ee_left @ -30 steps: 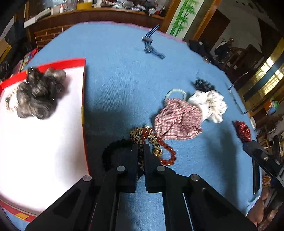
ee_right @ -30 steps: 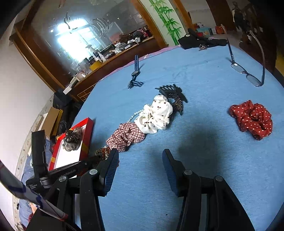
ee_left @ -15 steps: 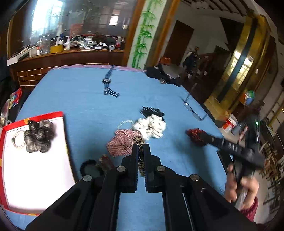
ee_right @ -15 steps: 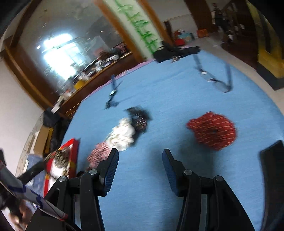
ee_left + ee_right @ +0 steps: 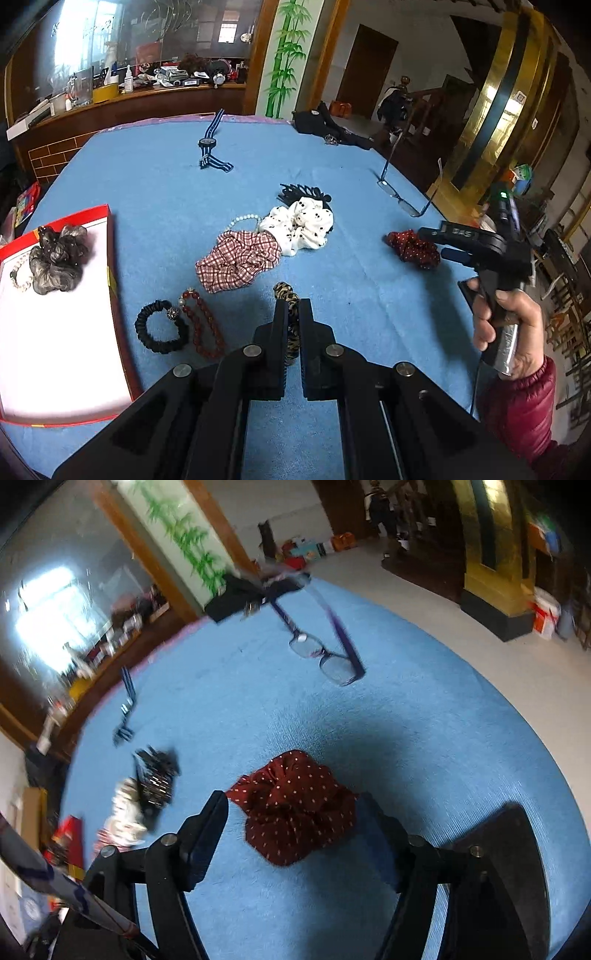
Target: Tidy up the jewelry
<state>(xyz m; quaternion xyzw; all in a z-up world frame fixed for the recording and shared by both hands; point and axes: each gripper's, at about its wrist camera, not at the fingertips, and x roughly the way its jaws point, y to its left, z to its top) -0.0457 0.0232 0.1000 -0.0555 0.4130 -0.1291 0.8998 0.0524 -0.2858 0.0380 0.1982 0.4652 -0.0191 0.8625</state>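
We see a round counter [image 5: 155,184] under a blue cloth. Beyond its far edge runs a wooden shelf [image 5: 147,96] cluttered with bottles and boxes, backed by a big mirror [image 5: 140,40] that catches bright window light. To the right stands a white panel [image 5: 286,55] painted with green bamboo, then a dark wooden door [image 5: 365,70]. Farther right rises a gold pillar [image 5: 495,99]. The floor [image 5: 443,602] is pale.

open blue cloth [image 5: 155,192] between red box [image 5: 107,236] and scrunchie pile [image 5: 266,243]; glasses [image 5: 325,657] near edge.
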